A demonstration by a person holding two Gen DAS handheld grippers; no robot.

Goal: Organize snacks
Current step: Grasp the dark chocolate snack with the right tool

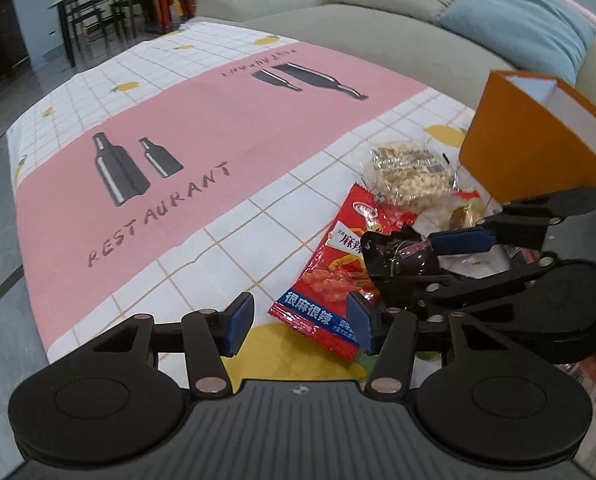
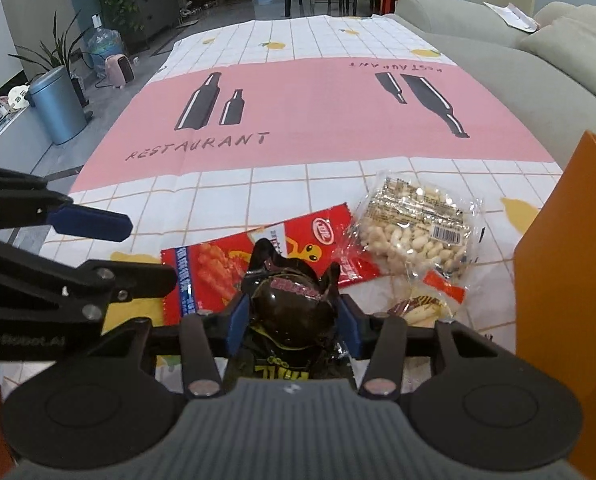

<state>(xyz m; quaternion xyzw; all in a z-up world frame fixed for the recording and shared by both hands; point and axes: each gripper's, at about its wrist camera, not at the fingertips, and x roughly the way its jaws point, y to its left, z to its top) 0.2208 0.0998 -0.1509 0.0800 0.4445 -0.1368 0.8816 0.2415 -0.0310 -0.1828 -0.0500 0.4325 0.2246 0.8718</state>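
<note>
A glossy dark snack packet (image 2: 294,308) stands upright between the blue pads of my right gripper (image 2: 293,320), which press on both of its sides. In the left wrist view the same packet (image 1: 401,258) sits in the right gripper (image 1: 403,268), above the snack pile. A red spicy-snack packet (image 1: 329,264) lies flat on the tablecloth. Its near corner lies between the spread fingers of my left gripper (image 1: 301,322), and the pads do not press on it. A clear bag of peanuts (image 2: 413,228) and a small wrapped sweet (image 2: 417,304) lie beside the red packet (image 2: 218,264).
An orange box (image 1: 529,148) with a white inside stands at the right of the pile, also seen as the orange box (image 2: 557,280). The pink and white tablecloth (image 1: 218,128) covers a low table. A grey-green sofa (image 1: 337,28) with cushions runs along the far side.
</note>
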